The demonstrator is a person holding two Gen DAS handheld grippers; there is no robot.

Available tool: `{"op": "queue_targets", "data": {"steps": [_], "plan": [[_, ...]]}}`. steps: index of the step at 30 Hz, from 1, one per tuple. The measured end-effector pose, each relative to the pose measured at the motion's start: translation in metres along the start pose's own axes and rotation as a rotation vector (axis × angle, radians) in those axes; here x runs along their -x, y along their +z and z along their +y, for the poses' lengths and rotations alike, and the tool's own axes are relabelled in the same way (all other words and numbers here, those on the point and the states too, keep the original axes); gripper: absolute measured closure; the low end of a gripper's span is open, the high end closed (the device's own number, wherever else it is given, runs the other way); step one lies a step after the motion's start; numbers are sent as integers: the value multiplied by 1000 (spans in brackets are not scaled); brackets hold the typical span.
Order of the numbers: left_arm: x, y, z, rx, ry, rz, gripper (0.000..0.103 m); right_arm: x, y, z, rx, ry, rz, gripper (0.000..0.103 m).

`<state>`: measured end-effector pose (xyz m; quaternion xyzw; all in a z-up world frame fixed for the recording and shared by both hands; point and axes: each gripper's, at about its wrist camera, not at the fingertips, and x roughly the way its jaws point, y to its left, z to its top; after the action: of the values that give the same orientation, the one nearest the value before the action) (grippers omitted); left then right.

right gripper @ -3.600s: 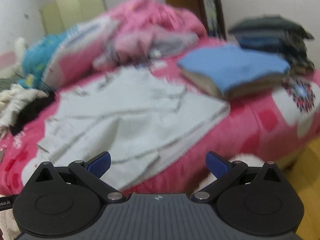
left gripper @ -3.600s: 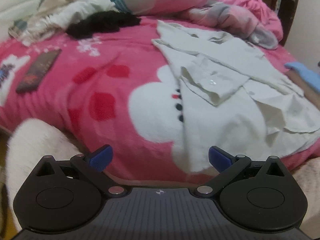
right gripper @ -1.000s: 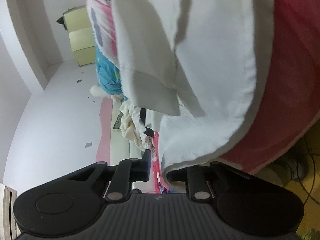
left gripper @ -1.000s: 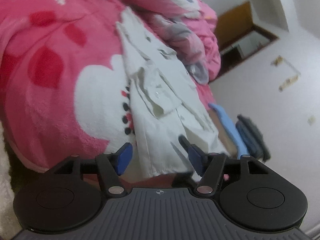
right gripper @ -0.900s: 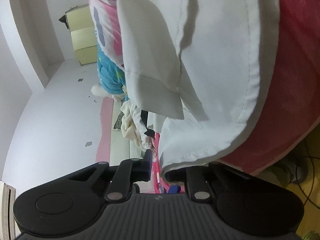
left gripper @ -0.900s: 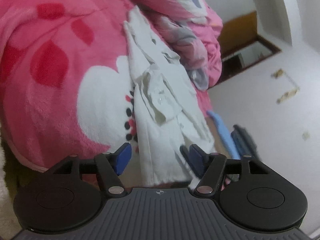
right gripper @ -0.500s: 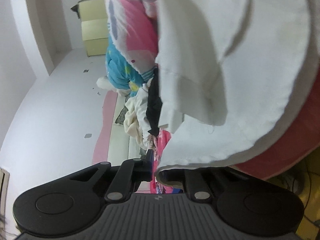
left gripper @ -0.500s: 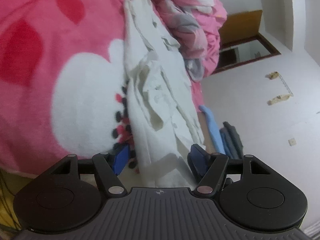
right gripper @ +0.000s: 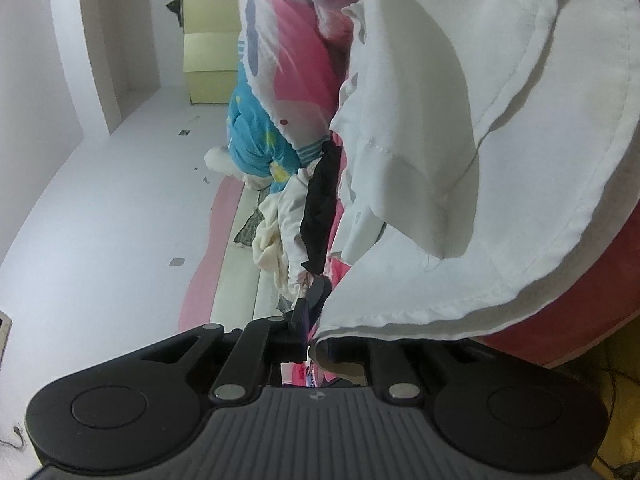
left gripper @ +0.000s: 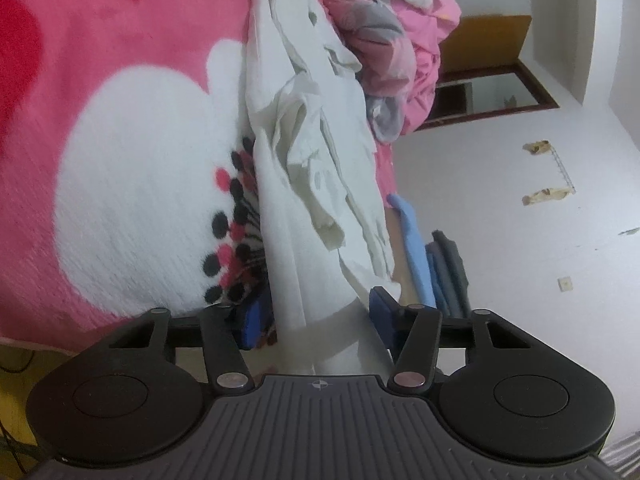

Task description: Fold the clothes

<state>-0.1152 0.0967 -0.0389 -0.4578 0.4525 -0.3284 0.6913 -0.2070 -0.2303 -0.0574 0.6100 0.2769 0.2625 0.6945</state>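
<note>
A white shirt [left gripper: 304, 168] lies crumpled on the pink blanket [left gripper: 120, 60] of a bed, and both views are rolled sideways. My left gripper [left gripper: 316, 312] is at the shirt's near hem. Its jaws are closing with the cloth between the blue pads [left gripper: 256, 318], which stand a little apart from it. In the right wrist view the shirt [right gripper: 500, 160] drapes large across the top right. My right gripper [right gripper: 314, 340] is shut on the shirt's hem edge, with the cloth hiding its far finger.
A folded blue garment [left gripper: 412, 240] and a dark stack [left gripper: 448, 268] lie beyond the shirt. A pink quilt [left gripper: 384, 40] is heaped at the bed's far end. Loose cream clothes [right gripper: 280, 224] and a black garment [right gripper: 320, 208] sit near a blue and pink pillow [right gripper: 256, 136].
My left gripper has moved onto the shirt's hem and its jaws have narrowed around the cloth. My right gripper, still shut on the hem, has lifted slightly and rolled, and the shirt has bunched up.
</note>
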Motion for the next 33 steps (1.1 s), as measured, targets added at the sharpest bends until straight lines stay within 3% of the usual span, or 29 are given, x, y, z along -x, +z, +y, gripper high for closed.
{"op": "queue_targets", "data": {"steps": [9,12,15,21,25,28,33], "plan": [[-4,-1,14,146,-70,36,47,2,4,-5,-2,47,-13,93],[-2,0,13,156,-58,29,44,5,7,-7,0,64,-13,93],[-4,-1,12,172,-66,17,34,5,10,-11,-35,106,-3,93],[-6,-5,14,213,-107,-6,24,5,17,-27,-190,246,-22,93],[-9,-4,12,203,-119,-3,23,-7,16,-24,-170,238,36,93],[-10,-3,9,178,-118,5,27,-14,11,-25,-148,188,93,93],[-15,-2,5,136,-82,27,55,-11,14,-11,1,12,149,91]]}}
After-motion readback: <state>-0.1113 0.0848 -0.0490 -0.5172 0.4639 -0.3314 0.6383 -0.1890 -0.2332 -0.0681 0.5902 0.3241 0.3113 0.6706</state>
